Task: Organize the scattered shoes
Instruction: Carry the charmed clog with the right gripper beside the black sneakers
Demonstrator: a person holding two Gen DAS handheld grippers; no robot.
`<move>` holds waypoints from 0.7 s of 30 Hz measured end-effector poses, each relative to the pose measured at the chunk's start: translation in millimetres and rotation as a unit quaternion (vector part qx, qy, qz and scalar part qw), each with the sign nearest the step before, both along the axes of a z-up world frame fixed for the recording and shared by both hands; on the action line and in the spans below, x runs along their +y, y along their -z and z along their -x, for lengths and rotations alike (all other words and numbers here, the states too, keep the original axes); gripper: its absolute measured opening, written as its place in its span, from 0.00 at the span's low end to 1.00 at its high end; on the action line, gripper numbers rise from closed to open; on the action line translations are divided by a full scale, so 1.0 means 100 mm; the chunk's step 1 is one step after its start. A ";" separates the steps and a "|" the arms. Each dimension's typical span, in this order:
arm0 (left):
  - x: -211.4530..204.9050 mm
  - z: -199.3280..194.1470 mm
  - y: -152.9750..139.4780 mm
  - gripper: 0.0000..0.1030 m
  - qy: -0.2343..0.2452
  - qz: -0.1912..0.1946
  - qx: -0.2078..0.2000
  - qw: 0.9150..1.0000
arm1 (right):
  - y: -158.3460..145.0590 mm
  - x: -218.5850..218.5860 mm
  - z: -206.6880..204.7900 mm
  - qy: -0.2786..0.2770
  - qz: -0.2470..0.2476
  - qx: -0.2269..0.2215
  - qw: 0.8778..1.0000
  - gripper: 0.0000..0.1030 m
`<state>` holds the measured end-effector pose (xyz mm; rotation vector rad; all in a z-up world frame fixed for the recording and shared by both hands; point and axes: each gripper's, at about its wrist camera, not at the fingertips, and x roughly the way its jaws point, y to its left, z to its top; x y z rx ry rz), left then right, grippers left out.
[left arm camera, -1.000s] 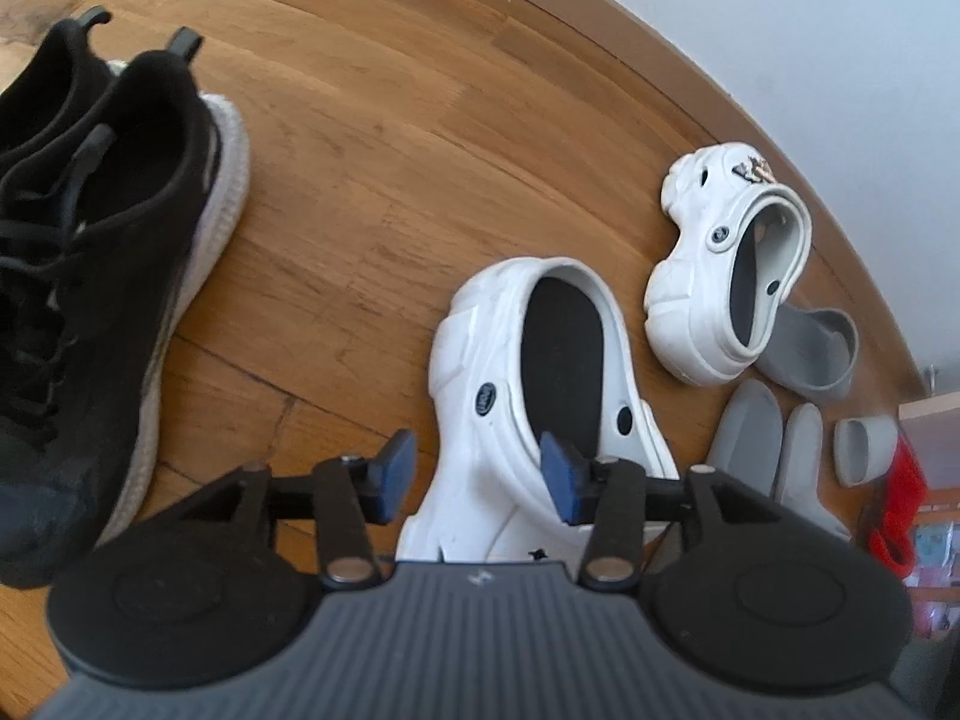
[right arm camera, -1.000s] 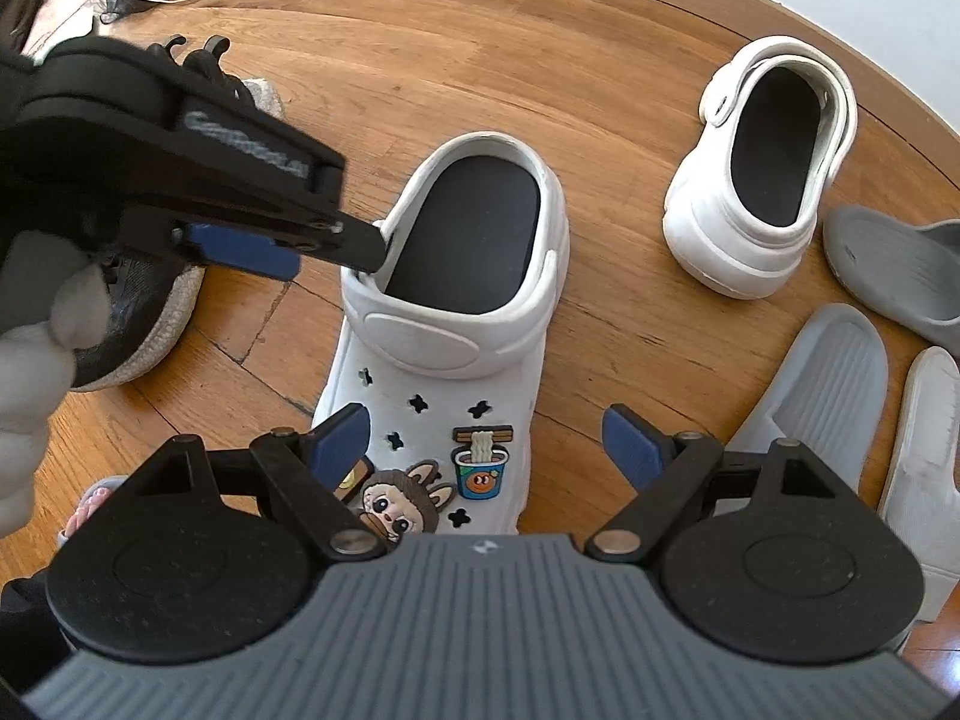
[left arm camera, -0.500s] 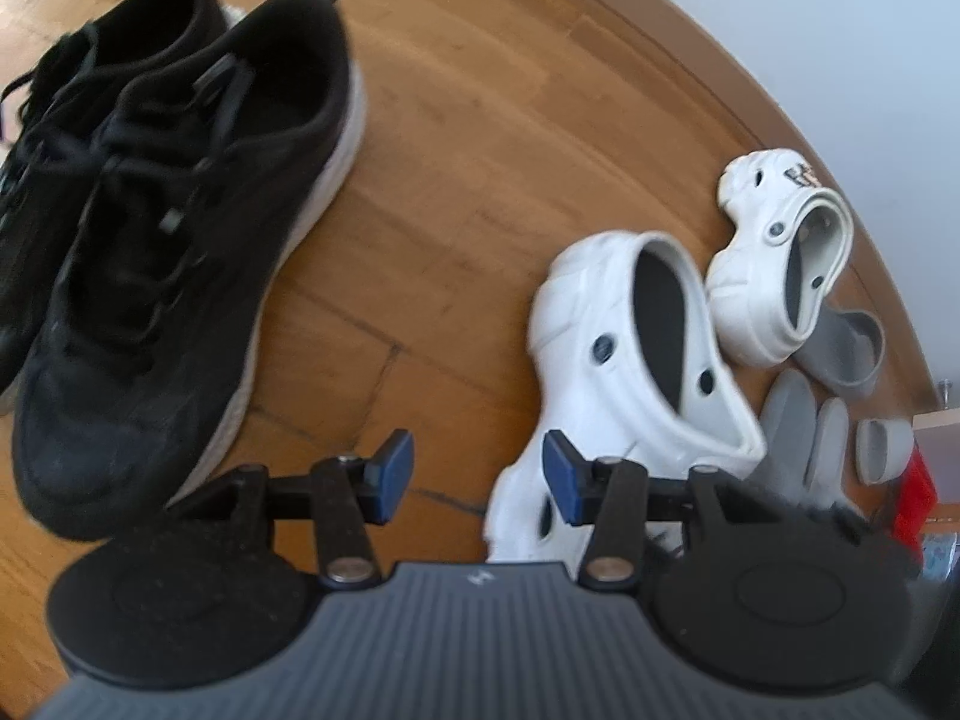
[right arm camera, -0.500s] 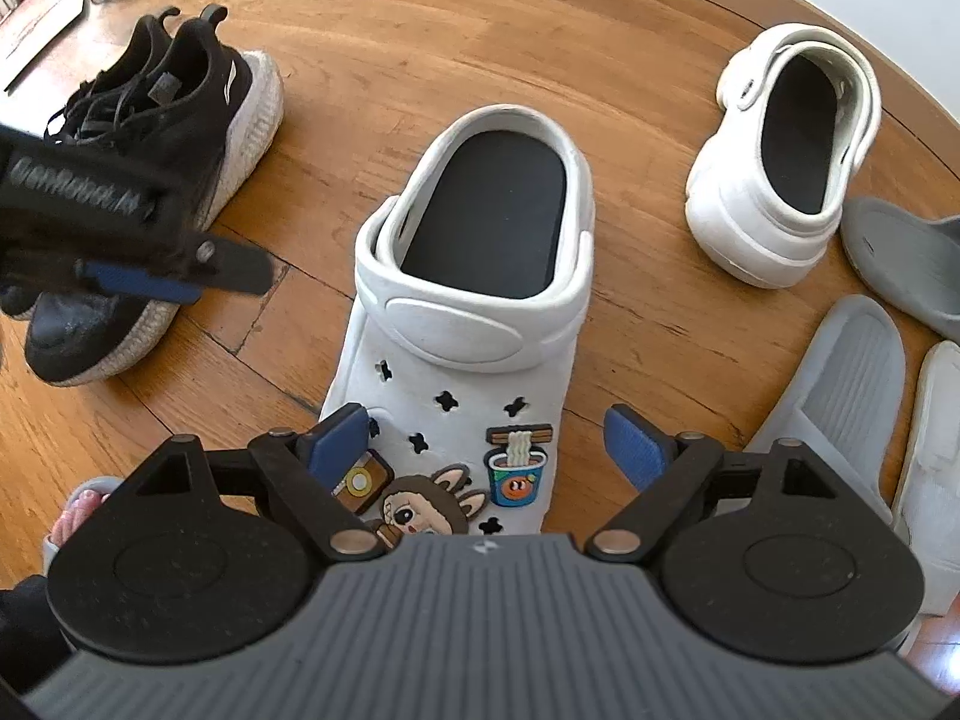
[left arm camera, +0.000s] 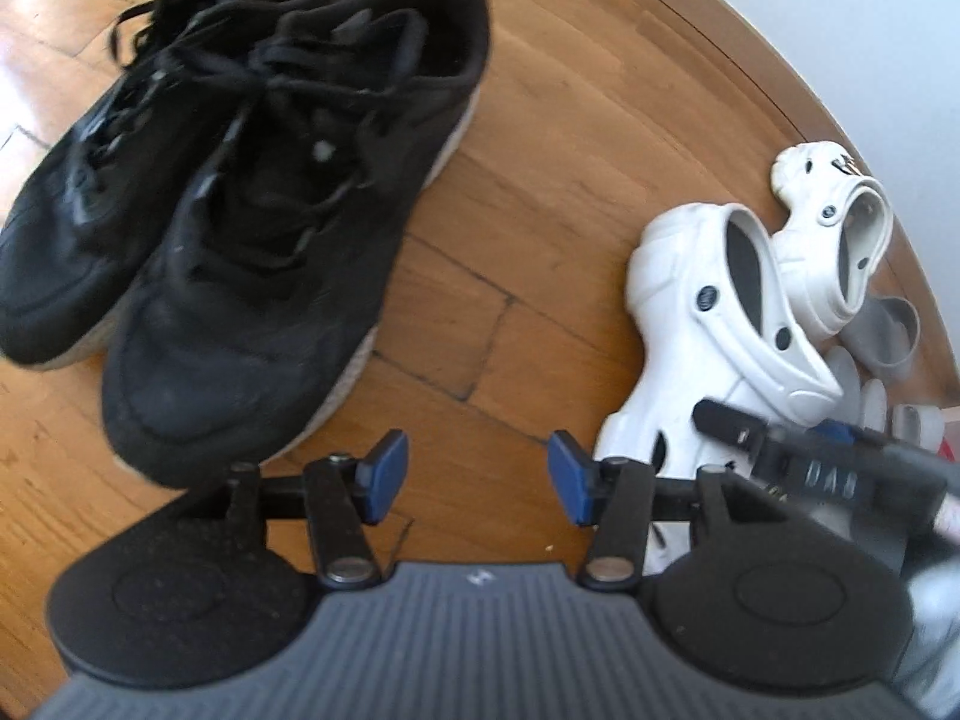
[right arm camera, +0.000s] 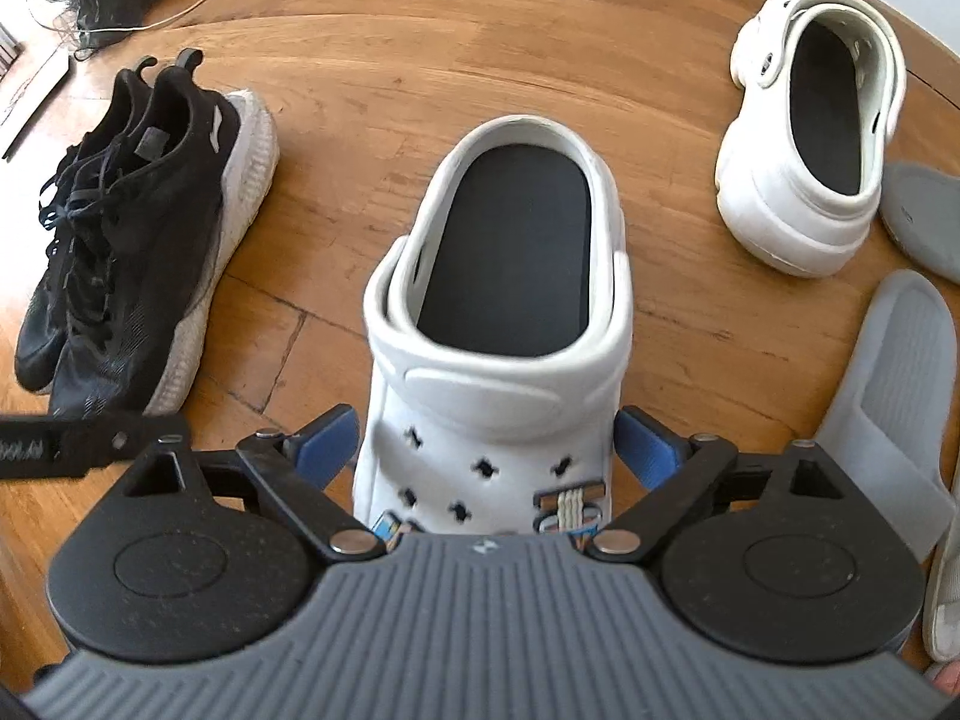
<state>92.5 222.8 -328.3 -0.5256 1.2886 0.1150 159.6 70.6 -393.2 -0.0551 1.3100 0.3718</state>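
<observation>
A white clog with charms (right arm camera: 498, 324) lies on the wood floor, heel away from me. My right gripper (right arm camera: 486, 450) is open with its blue pads on either side of the clog's toe part; I cannot tell if they touch it. The second white clog (right arm camera: 810, 138) lies at the far right. The near clog (left arm camera: 714, 324) and the second clog (left arm camera: 840, 234) show at the right of the left wrist view. My left gripper (left arm camera: 477, 474) is open and empty above bare floor, between the near clog and a pair of black sneakers (left arm camera: 252, 192).
The black sneakers (right arm camera: 132, 228) stand side by side at the left. Grey slides (right arm camera: 888, 396) and a white slide (right arm camera: 945, 594) lie at the right. A white cable (right arm camera: 180, 12) and dark clutter lie at the far left. The wall runs along the far edge.
My left gripper has drawn back from the near clog's heel and swung left towards the sneakers. My right gripper has moved down and forward so its open pads flank the clog's toe.
</observation>
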 end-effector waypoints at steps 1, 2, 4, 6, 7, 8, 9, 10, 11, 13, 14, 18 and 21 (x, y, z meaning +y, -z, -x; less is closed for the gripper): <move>0.02 0.02 0.00 0.49 -0.002 0.000 0.001 1.000 | 0.02 0.00 -0.02 0.005 -0.003 0.003 1.000 0.93; 0.04 0.05 0.01 0.49 -0.004 0.000 0.002 1.000 | 0.04 0.00 -0.05 0.010 -0.006 0.006 1.000 0.94; 0.07 0.08 0.03 0.50 -0.005 -0.001 0.004 1.000 | 0.08 0.00 -0.09 0.020 -0.011 0.012 1.000 0.95; 0.11 0.13 0.06 0.50 -0.005 -0.002 0.010 1.000 | 0.13 0.00 -0.14 0.030 -0.017 0.018 0.999 0.96; 0.12 0.15 0.07 0.50 -0.005 -0.002 0.013 1.000 | 0.14 0.02 -0.15 0.030 -0.015 0.020 0.999 0.96; 0.14 0.17 0.09 0.50 -0.006 -0.002 0.016 1.000 | 0.14 0.04 -0.15 0.031 -0.014 0.019 0.999 0.95; 0.15 0.19 0.10 0.50 -0.008 -0.002 0.018 1.000 | 0.13 0.05 -0.15 0.032 -0.013 0.017 0.999 0.94; 0.17 0.21 0.10 0.50 -0.010 -0.003 0.020 1.000 | 0.13 0.06 -0.14 0.033 -0.012 0.015 0.999 0.94; 0.19 0.22 0.11 0.50 -0.012 -0.004 0.022 1.000 | 0.12 0.07 -0.13 0.034 -0.012 0.013 0.999 0.93; 0.22 0.23 0.10 0.50 -0.018 -0.006 0.022 1.000 | 0.09 0.14 -0.10 0.032 -0.008 0.005 0.999 0.93; 0.24 0.23 0.08 0.50 -0.023 -0.007 0.021 0.999 | 0.07 0.17 -0.08 0.030 -0.009 0.002 0.999 0.92; 0.31 0.26 0.05 0.52 -0.040 -0.012 0.017 0.999 | 0.01 0.33 -0.06 0.039 -0.034 0.013 0.999 0.92; 0.29 0.27 0.02 0.52 -0.034 -0.034 0.014 0.999 | -0.01 0.49 -0.06 0.043 -0.045 0.014 0.998 0.92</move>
